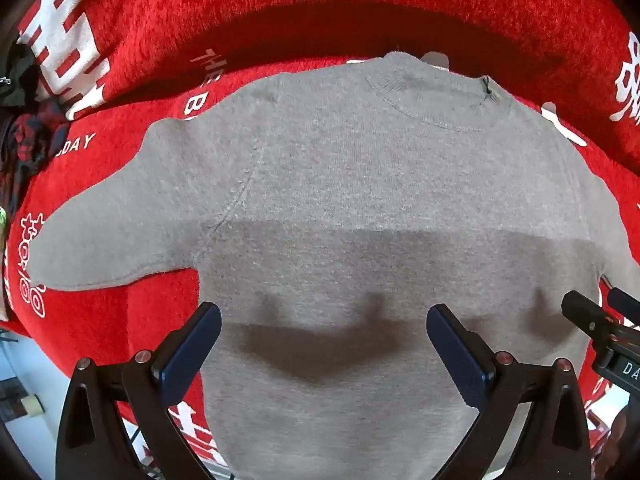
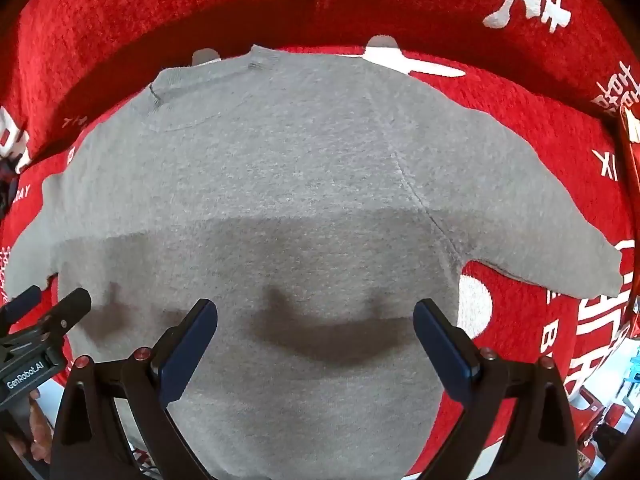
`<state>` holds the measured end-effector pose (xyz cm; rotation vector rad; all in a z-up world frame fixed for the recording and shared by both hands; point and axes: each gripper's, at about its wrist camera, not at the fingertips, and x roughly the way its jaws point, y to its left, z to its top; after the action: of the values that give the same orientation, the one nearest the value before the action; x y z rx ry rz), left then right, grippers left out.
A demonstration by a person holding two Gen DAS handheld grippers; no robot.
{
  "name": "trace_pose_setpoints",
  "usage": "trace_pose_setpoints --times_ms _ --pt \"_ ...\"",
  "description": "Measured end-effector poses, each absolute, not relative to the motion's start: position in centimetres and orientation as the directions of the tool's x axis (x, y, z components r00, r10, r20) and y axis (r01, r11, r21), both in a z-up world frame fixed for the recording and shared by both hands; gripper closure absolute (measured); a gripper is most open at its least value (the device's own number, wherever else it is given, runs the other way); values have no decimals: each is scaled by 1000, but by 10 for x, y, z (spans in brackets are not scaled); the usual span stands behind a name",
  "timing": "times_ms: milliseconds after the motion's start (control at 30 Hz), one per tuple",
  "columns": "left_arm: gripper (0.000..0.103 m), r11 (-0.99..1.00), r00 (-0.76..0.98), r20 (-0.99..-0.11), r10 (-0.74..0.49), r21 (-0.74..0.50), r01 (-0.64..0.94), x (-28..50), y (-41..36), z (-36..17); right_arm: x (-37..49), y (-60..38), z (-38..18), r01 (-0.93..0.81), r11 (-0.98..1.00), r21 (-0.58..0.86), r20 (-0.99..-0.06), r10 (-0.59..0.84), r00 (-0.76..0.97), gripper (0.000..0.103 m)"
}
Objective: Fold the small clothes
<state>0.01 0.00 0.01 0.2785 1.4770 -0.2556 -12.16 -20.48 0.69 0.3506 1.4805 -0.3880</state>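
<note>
Grey sweater point(image 1: 340, 184) lies flat, sleeves spread; both tools point(image 1: 324, 336) point(image 2: 316, 328) gape wide, empty.

Grey sweater point(image 2: 260, 184) under spread right claw point(image 2: 316, 312)

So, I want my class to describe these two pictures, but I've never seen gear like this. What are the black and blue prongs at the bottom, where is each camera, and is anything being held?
The prongs are two-finger grippers, hand-held tools that a person squeezes; there is no robot arm. Each carries its own wide-angle camera looking along its fingers, which bends the edges of the picture. One picture comes from the left gripper, the other from the right gripper; each also catches its neighbour at the picture's edge. Both point down at a small grey sweater lying flat, sleeves out, neckline away from the cameras, on a red blanket with white lettering. Both grippers are open above the sweater. Nothing is held, and no fold is made yet.
</note>
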Motion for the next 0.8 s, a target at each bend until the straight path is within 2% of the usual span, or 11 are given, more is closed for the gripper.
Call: trace_pose_setpoints --times_ms 800 --pt "0 943 81 -997 5 31 332 6 6 1 -115 -195 5 405 913 -54 -995 -84 57 4"
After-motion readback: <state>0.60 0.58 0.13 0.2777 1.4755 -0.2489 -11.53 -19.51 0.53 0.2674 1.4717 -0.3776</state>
